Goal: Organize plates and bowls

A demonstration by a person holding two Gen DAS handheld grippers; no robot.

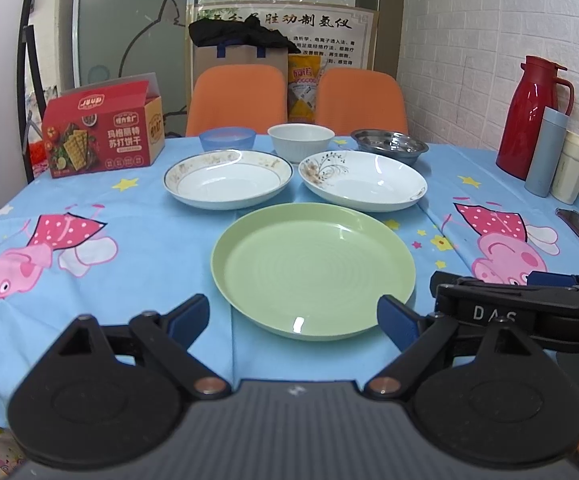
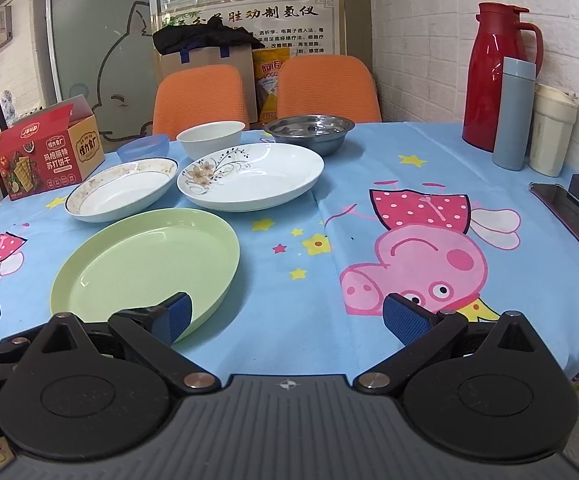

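The green plate [image 1: 313,270] lies nearest on the table, two white plates side by side at its twelve o'clock, bowls behind those. The left gripper [image 1: 293,320] straddles its near rim, spread wide and empty; the right gripper [image 2: 287,312], at three o'clock, likewise holds nothing. A shallow bite on that slick rim could let the plate slide off.

The right gripper [image 2: 287,314] hangs wide apart over the tablecloth [image 2: 369,160] (green plate [image 2: 145,260] just left).
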